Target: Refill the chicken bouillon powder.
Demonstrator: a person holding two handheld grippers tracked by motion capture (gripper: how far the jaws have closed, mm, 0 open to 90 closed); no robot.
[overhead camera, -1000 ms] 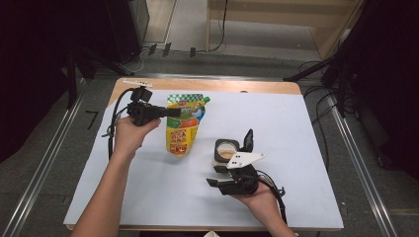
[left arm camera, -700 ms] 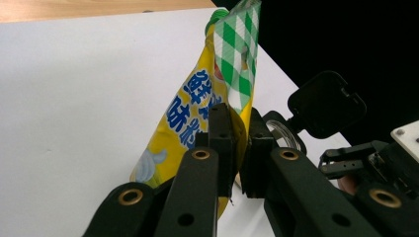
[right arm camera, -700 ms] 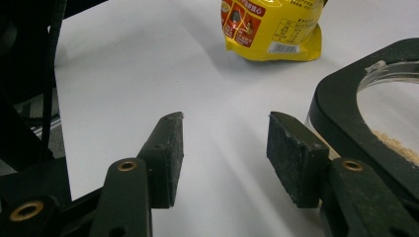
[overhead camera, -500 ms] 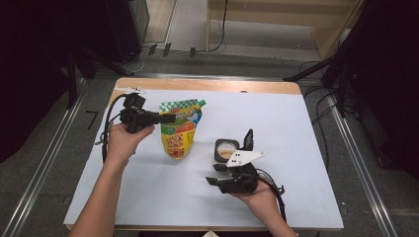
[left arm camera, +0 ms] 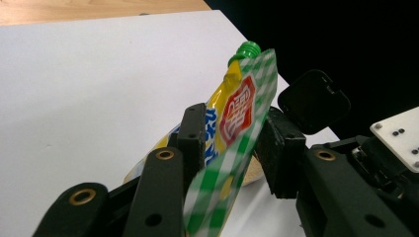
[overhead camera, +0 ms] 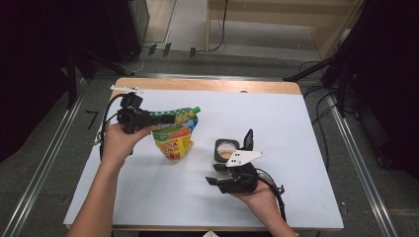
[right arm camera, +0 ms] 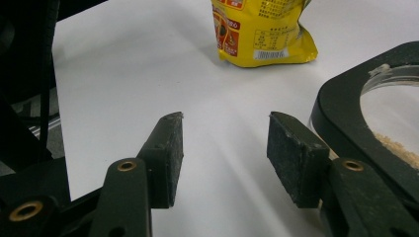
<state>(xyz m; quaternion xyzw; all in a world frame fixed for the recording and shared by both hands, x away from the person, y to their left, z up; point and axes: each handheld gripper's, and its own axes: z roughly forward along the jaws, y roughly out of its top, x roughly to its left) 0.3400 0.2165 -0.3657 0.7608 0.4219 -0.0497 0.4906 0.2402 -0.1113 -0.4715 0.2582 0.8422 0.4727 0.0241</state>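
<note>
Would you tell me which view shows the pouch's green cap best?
The left gripper view: the cap is close and sharp atop the pouch. The high view shows it small; the right gripper view shows the pouch's bottom.

High view looks down; tool views sit close (sharing the pouch (overhead camera: 174, 136)).

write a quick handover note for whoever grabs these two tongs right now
Left tongs: jaws have just been opening, the green-checked top edge of the yellow spouted refill pouch is between them, pads no longer pressing.
Right tongs: open, nothing between them, beside the black square container with its lid flipped up.
Done: pouch standing upright on the white table, green cap on.
Left: probably uncap and pour into the container.
</note>
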